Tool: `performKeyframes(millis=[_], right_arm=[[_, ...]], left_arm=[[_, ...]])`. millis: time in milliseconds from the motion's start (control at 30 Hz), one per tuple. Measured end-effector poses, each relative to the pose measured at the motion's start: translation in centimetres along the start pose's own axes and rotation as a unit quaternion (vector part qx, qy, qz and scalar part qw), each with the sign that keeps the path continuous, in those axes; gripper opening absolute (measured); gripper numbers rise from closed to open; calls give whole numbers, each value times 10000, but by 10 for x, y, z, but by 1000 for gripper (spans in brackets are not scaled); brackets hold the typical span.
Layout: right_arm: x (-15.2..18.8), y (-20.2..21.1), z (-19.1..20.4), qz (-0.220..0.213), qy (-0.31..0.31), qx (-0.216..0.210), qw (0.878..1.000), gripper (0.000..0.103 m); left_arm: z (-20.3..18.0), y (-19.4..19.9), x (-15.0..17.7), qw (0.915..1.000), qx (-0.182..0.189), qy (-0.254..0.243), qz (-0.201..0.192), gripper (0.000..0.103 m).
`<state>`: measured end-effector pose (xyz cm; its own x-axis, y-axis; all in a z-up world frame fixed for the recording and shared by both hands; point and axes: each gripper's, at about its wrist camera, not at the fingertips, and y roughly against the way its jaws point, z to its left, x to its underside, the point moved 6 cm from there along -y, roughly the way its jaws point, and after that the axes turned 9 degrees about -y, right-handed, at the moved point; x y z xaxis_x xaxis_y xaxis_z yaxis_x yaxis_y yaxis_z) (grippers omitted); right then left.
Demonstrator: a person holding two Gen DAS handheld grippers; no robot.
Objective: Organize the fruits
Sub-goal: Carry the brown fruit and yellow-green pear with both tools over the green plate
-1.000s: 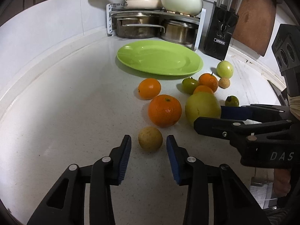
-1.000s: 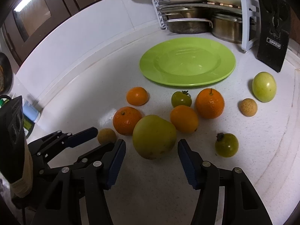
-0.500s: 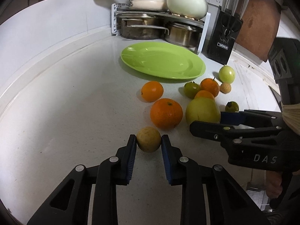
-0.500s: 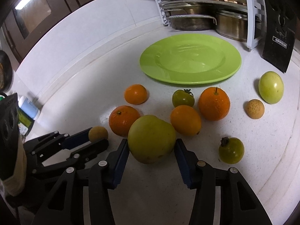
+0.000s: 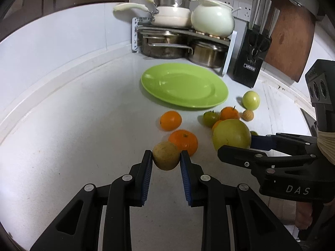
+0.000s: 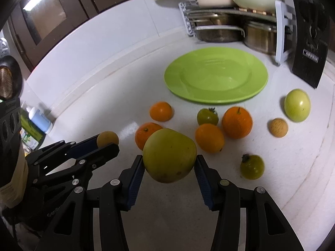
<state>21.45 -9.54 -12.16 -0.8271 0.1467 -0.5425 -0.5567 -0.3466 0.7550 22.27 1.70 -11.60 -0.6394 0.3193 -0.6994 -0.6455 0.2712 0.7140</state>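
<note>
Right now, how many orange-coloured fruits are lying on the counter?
4. One sits alone nearest the green plate, one behind the big yellow-green fruit in the right fingers, and two together right of it. None seems hidden.

Both wrist fisheyes look steeply down along their fingers, close above the counter [image 5: 62,136]. Shared field: green plate [image 5: 184,85] upper centre, pot rack [image 6: 236,10] at the top.
</note>
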Motion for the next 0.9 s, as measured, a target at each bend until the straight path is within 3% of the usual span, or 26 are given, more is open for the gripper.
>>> performKeyframes(millis=[767,900], right_arm=[[-58,71,-3,-935,322,75,9951,50],[-72,76,-2,-1083,428,56,9932,50]], left_arm=[[-21,35,-73,9973,-179,-135,-694,27],[-21,34,-92,9960,-350,-210,-795,27]])
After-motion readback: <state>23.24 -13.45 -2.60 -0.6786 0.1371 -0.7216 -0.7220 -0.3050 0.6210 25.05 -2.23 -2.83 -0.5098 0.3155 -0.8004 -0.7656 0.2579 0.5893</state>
